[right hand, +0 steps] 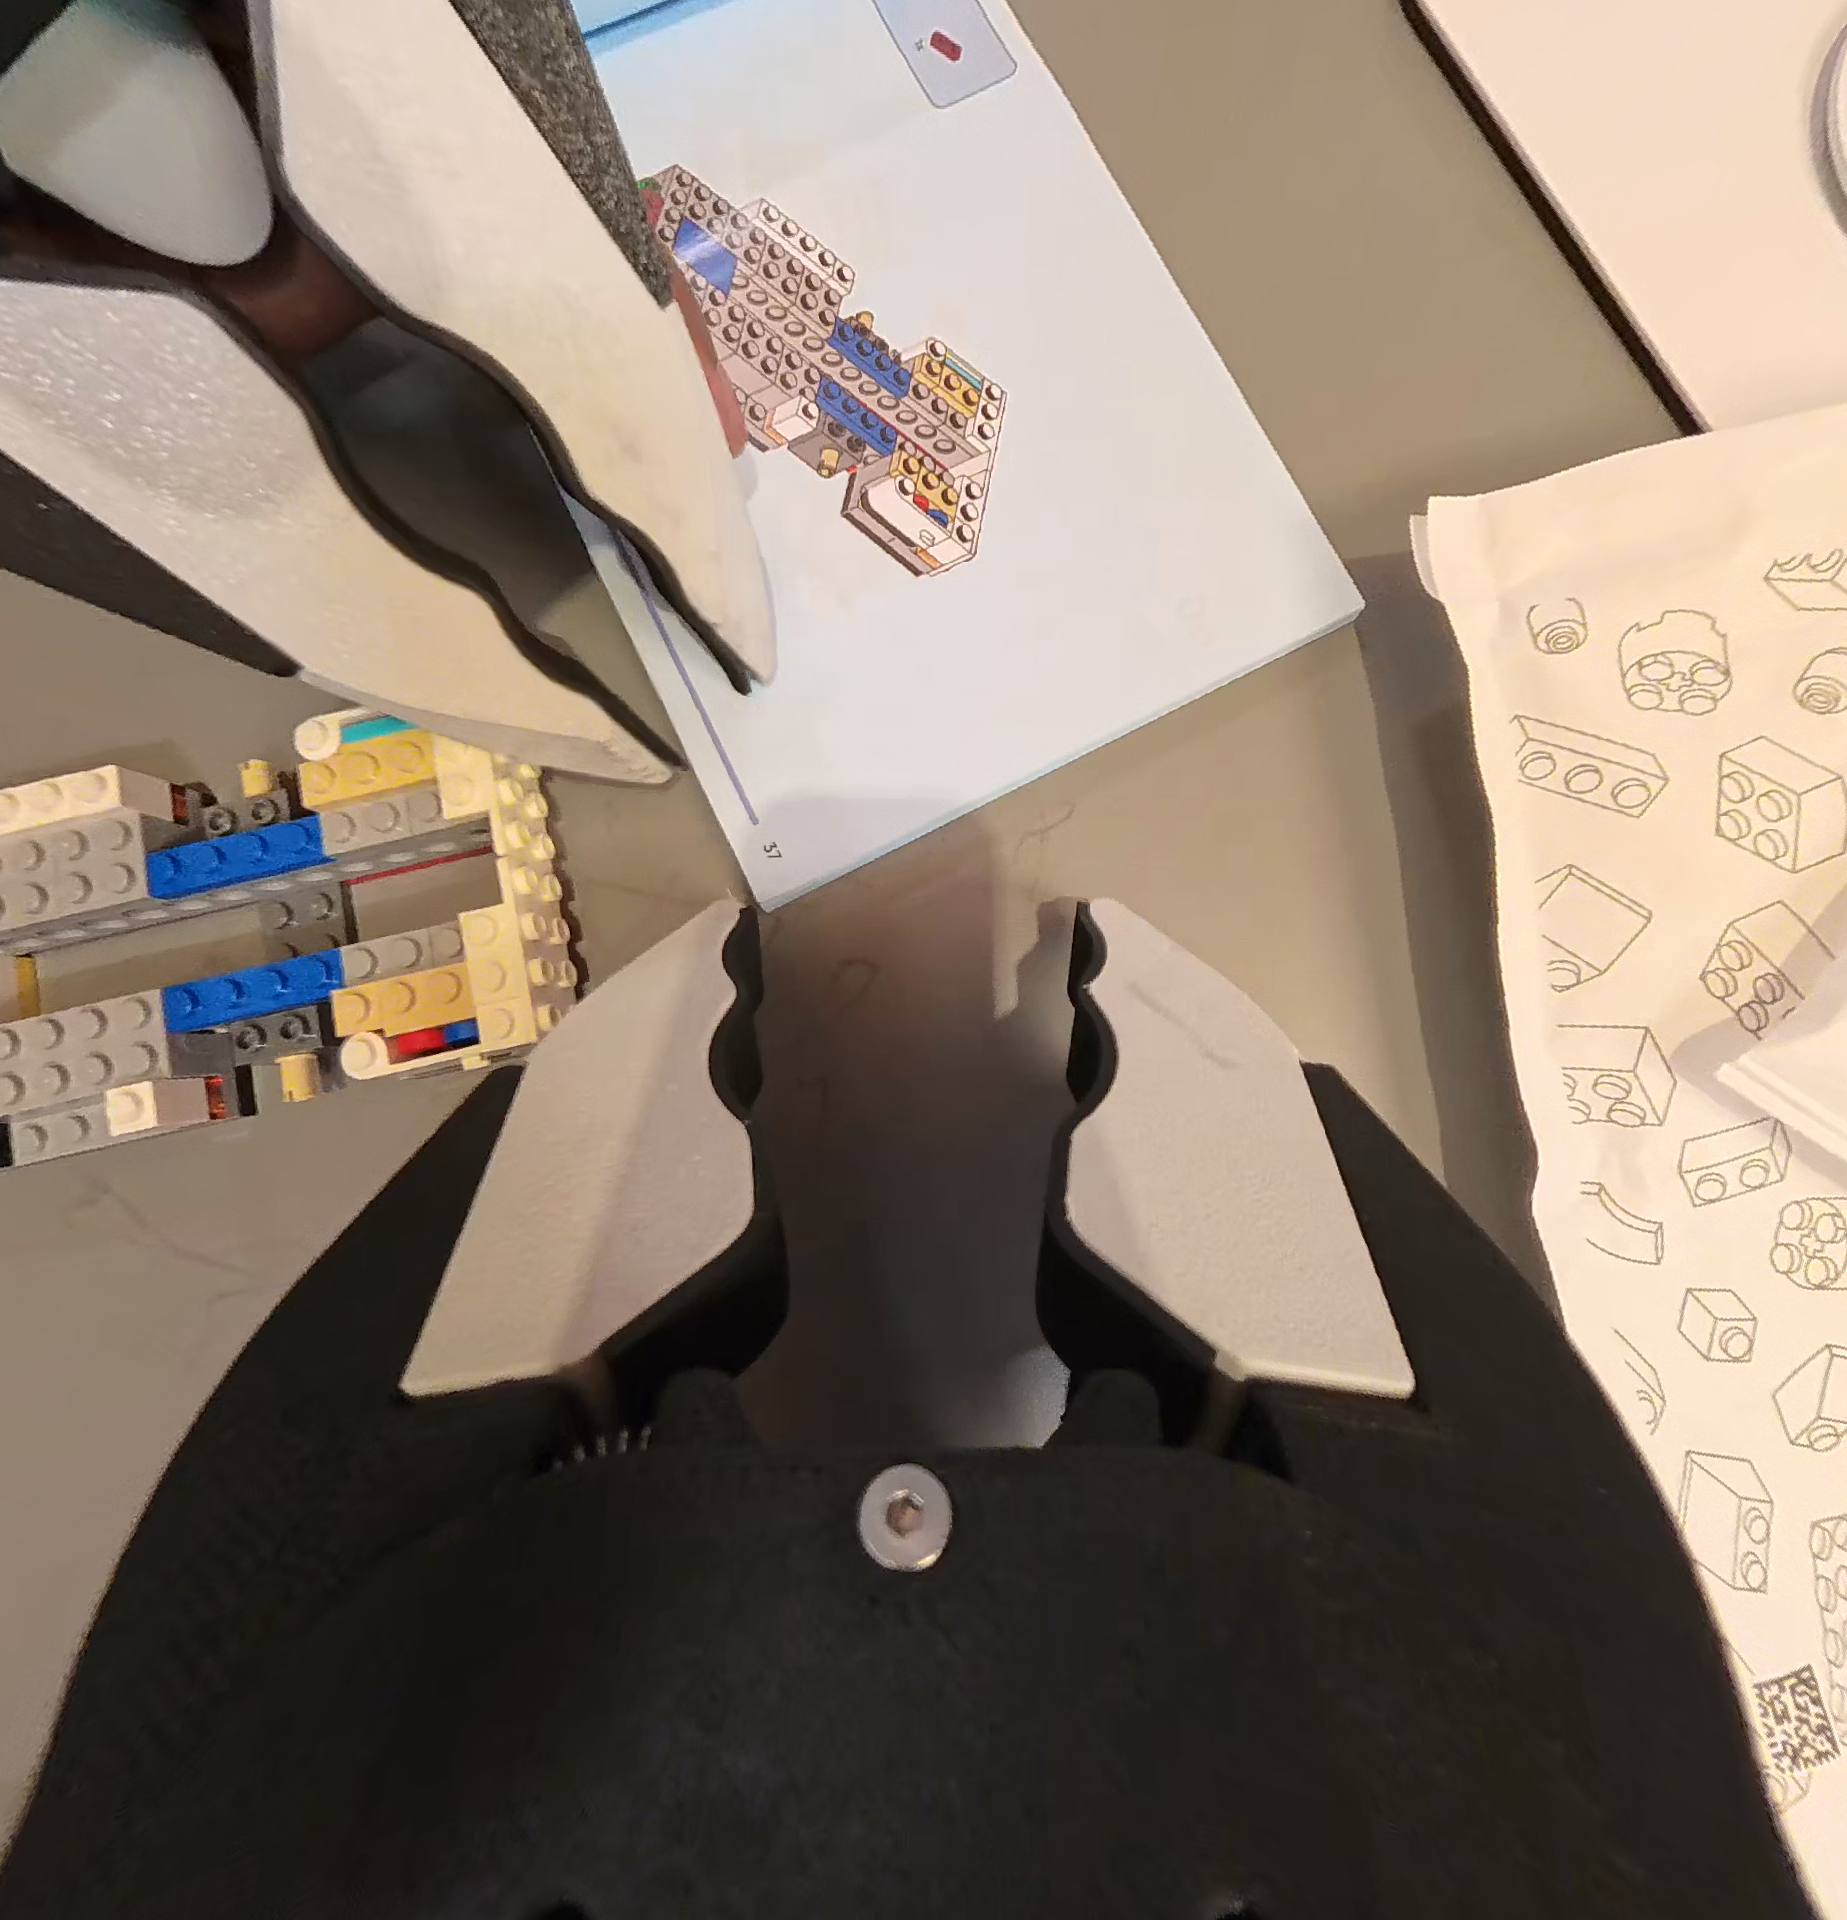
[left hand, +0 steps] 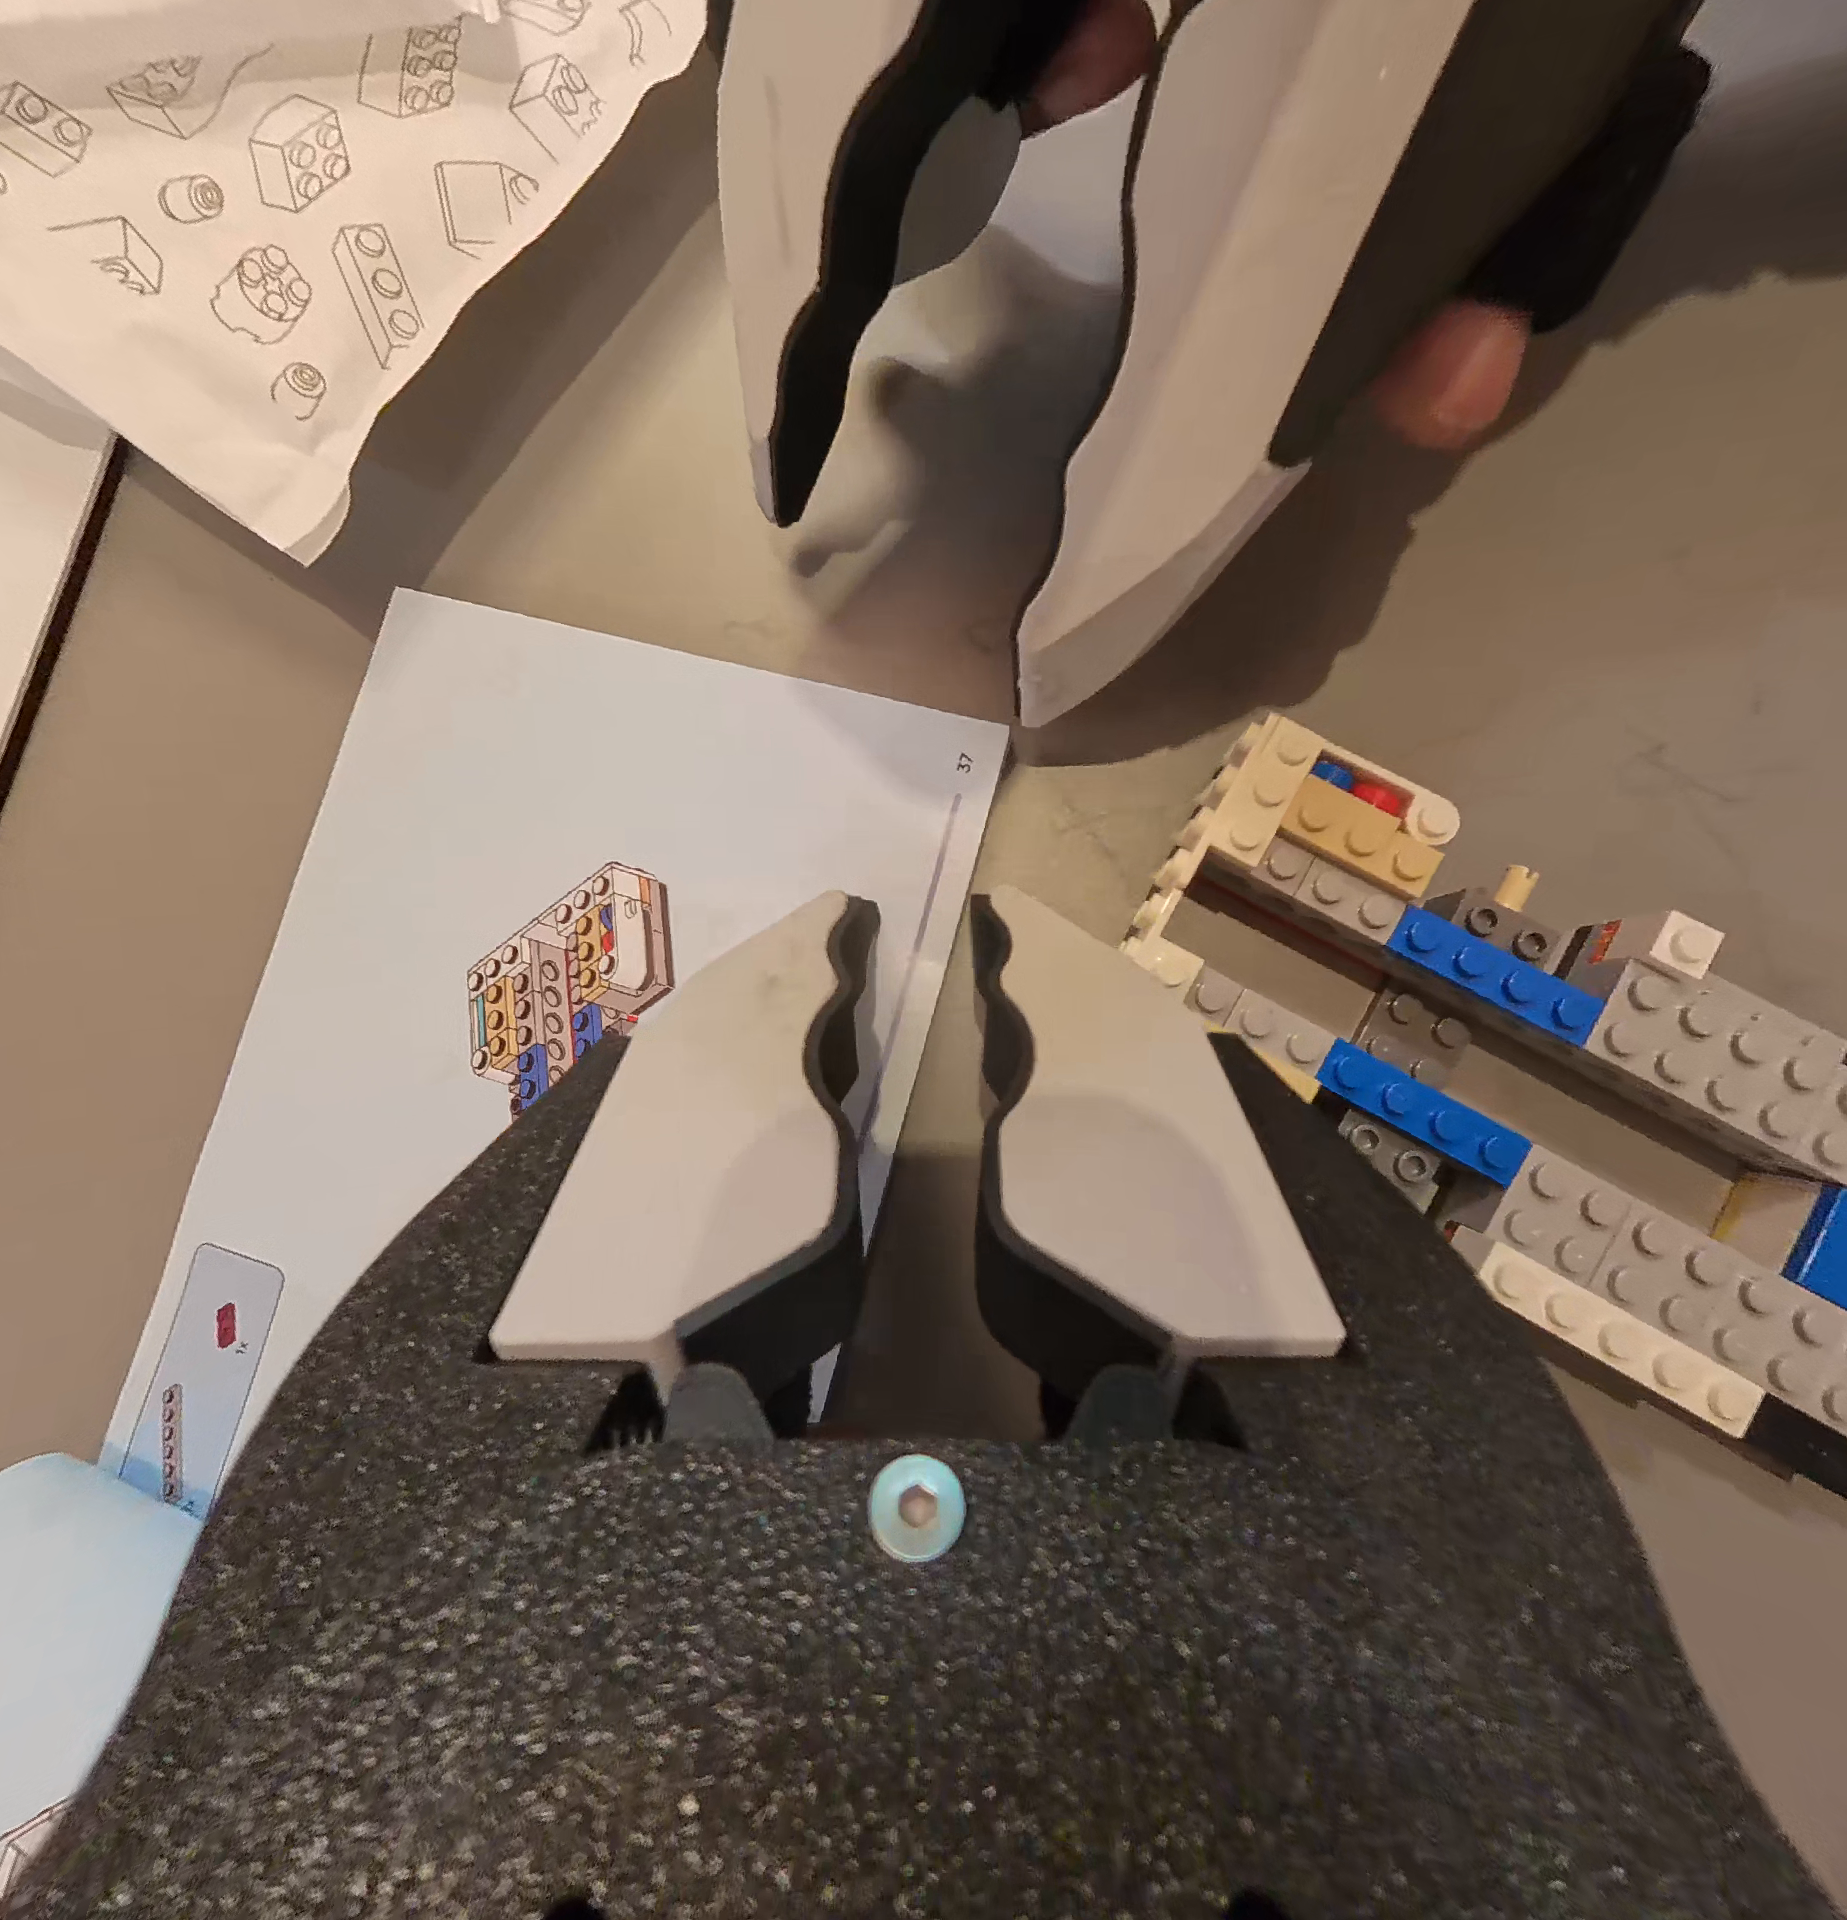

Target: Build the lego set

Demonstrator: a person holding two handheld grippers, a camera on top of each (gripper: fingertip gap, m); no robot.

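The grey table (right hand: 1210, 831) fills both views. An instruction booklet (right hand: 1002, 644) lies upper centre, a brick model (right hand: 275, 935) at left. Both grippers hover empty over the booklet's corner: right gripper (right hand: 903, 925) parted wide, left gripper (left hand: 924, 914) narrowly.

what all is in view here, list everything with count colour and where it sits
instruction booklet: one, pale blue page with a brick-model drawing, flat on the table between the two grippers
brick model: one, grey, blue, cream and tan with small red parts, on the table beside the booklet
paper bag: one, white with line drawings of bricks, beyond the booklet
white board or box: one, dark-edged, at the table's edge
table: one, grey-beige
left gripper: one, grey fingers, jaws slightly apart over the booklet's edge, holding nothing
right gripper: one, jaws wide open over bare table by the booklet's corner, empty
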